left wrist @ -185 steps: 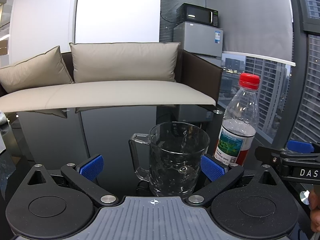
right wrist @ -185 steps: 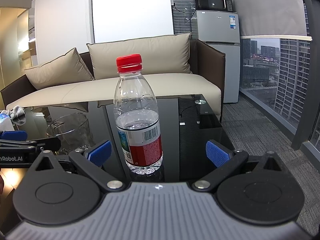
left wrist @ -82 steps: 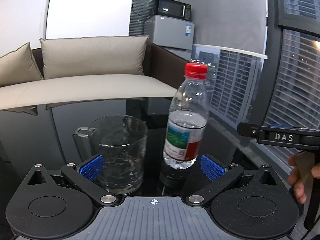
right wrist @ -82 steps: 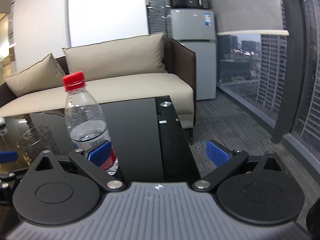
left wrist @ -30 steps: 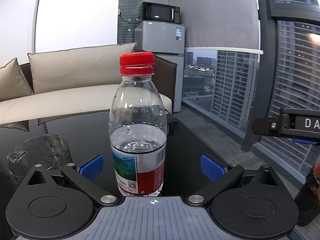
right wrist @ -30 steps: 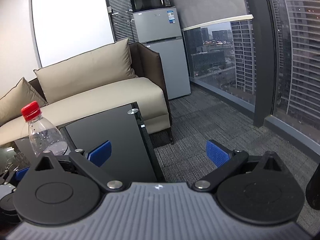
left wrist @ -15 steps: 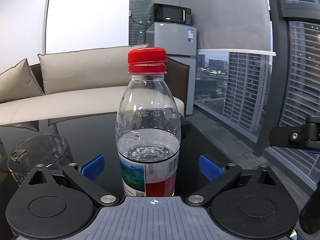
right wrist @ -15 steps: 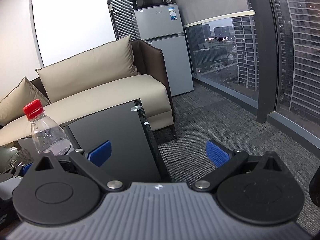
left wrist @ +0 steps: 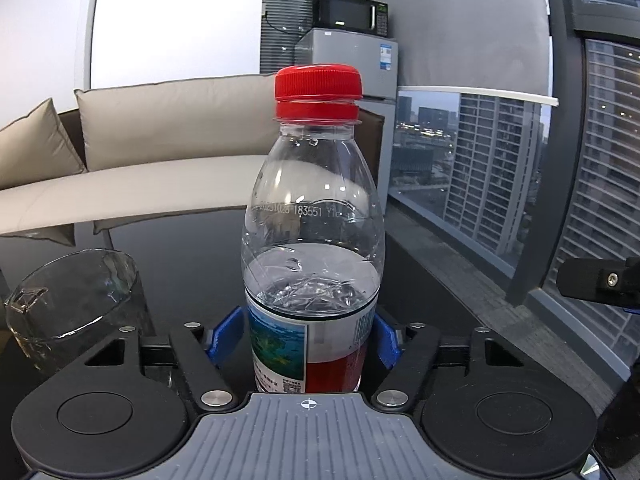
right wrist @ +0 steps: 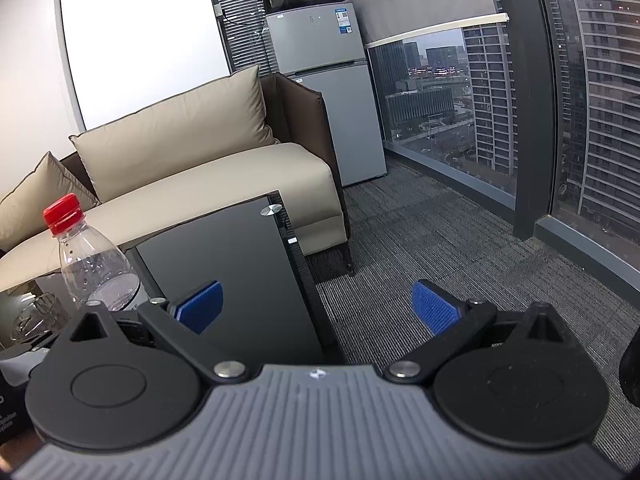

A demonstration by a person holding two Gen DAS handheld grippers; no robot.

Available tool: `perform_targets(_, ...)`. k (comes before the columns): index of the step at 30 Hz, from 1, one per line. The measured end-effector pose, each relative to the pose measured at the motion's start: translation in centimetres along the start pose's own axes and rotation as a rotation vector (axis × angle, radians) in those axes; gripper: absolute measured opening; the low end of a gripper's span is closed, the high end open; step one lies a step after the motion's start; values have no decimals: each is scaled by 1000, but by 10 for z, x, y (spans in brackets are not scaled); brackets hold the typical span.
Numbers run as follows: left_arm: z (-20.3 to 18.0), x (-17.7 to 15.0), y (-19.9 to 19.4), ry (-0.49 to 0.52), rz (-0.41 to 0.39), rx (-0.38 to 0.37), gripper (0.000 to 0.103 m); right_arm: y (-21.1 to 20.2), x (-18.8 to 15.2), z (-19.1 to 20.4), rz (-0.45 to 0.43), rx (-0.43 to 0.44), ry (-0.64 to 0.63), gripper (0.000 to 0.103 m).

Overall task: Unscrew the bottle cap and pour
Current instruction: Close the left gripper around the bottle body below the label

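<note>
Office lounge, dusk outside full-height windows; glossy black glass desk (left wrist: 192, 256), rectangular, mirror-smooth.

Item 1. Glass mug (left wrist: 72, 300): clear, thick-walled, cylindrical, standing at the left edge of the left wrist view, just beside the left tongs' left arm.

Item 2. Beige sofa (left wrist: 160, 160): matte cushions, brown frame, behind the desk.

Item 3. Bottle (left wrist: 312, 248): clear ribbed plastic, rounded shoulders, partly filled with water, paper label in blue, white and red. Upright on the desk. Red cap (left wrist: 318, 84): ridged plastic, screwed on, tamper ring below it.

Item 4. Left tongs (left wrist: 307, 336): black hinged arms, blue textured pads. Jaws closing, both pads against the bottle's label band, one on each side; the bottle sits centred between them. A second ago the pads stood wide with clear gaps either side of the bottle.

Item 5. Grey fridge (left wrist: 348, 60) with black microwave (left wrist: 348, 10) on top, against the back wall.

Item 6. Right tongs (right wrist: 316, 308): same build, jaws wide, nothing between them, aimed past the desk's right edge toward grey carpet (right wrist: 440, 240). Position unchanged from a second ago. In this view the bottle (right wrist: 90, 256) stands well to the left of them, apart.
</note>
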State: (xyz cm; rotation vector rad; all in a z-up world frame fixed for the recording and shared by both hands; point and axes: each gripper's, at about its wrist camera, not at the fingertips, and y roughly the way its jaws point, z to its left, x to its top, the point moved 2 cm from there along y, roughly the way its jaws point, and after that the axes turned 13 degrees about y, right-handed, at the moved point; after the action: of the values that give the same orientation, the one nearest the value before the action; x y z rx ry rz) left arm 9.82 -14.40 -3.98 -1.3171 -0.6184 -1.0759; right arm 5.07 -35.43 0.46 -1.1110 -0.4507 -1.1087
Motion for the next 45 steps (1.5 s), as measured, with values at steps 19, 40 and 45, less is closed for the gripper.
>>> perform_targets(19, 1, -5, -7, 31, 14, -51, 57, 3, -3, -4, 1, 5, -9, 103)
perform_targets(40, 7, -32, -59, 83, 41, -135, 57, 6, -15, 16, 9, 179, -47, 103)
perform_targets(45, 11, -35, -66, 92, 43, -156, 57, -6, -16, 21, -15, 247, -23, 103)
